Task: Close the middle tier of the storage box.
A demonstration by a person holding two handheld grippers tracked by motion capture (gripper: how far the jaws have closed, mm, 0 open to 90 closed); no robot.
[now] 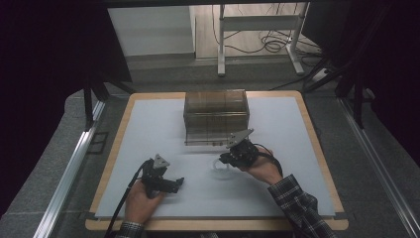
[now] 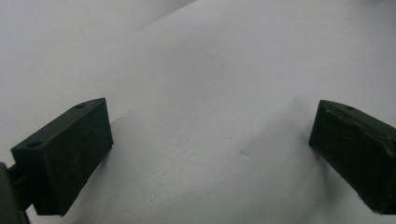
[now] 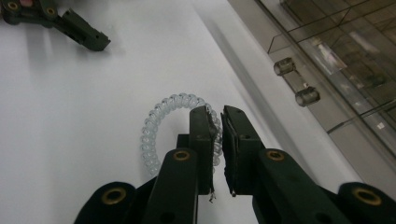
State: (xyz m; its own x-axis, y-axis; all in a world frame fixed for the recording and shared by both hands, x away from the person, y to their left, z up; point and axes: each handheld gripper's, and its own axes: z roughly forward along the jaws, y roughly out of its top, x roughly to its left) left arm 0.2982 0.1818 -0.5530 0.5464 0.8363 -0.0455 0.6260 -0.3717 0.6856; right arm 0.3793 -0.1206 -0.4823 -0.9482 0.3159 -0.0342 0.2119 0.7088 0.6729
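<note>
The right gripper (image 3: 217,116) is pressed nearly together, and it pinches a clear coil ring (image 3: 156,126) by one side. In the right gripper view the ring's strand passes between the two black jaws, while the rest of the loop lies to the left of them on the white mat (image 3: 70,140). From above, the ring (image 1: 218,165) lies on the mat just in front of the smoky box (image 1: 216,116), a little toward the person's right, and the right gripper (image 1: 224,159) is low over it, held by the right hand (image 1: 262,168).

The box stands at the far middle of the mat. It has transparent brown walls, and two small round knobs (image 3: 299,81) are on its front, close to the ring.

The left gripper (image 1: 179,182) rests low on the mat near the person, well apart from the ring. Its jaws are spread wide, and between them there is only bare mat (image 2: 210,140). The left hand (image 1: 141,201) holds it from behind.
</note>
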